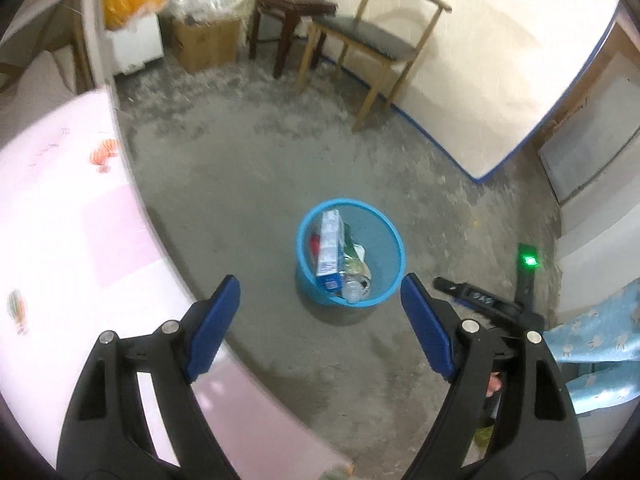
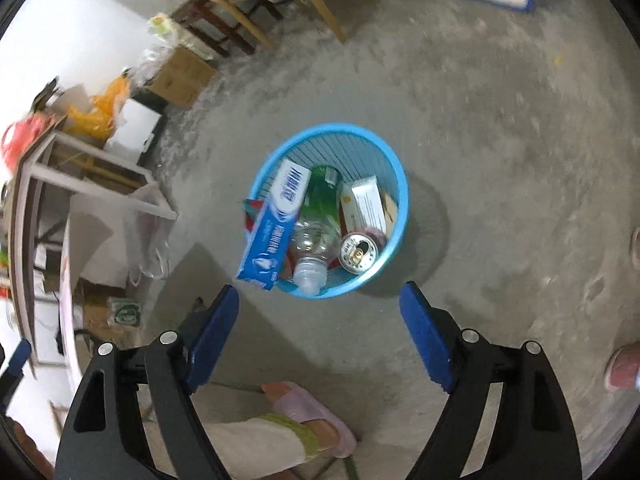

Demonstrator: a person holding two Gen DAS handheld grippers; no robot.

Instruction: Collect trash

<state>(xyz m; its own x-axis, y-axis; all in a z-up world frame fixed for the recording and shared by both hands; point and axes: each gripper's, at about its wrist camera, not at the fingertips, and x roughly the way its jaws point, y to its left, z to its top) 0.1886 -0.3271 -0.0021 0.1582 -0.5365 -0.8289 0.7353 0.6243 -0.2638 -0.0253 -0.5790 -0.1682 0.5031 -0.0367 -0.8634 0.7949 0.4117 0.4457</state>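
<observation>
Right wrist view: both tools, right tool (image 2: 320,300) and left tool (image 1: 320,292), gape wide and empty above the blue bin (image 2: 394,184) holding a toothpaste box (image 2: 276,228), bottle (image 2: 316,232) and can (image 2: 358,252).

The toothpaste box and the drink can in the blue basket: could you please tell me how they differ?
The toothpaste box is long, flat-sided, blue and white; the drink can is round and silvery. The box sticks out over the rim of the basket; the can sits wholly inside, its opened top facing up. Both lean beside the clear bottle, in the same basket.
</observation>
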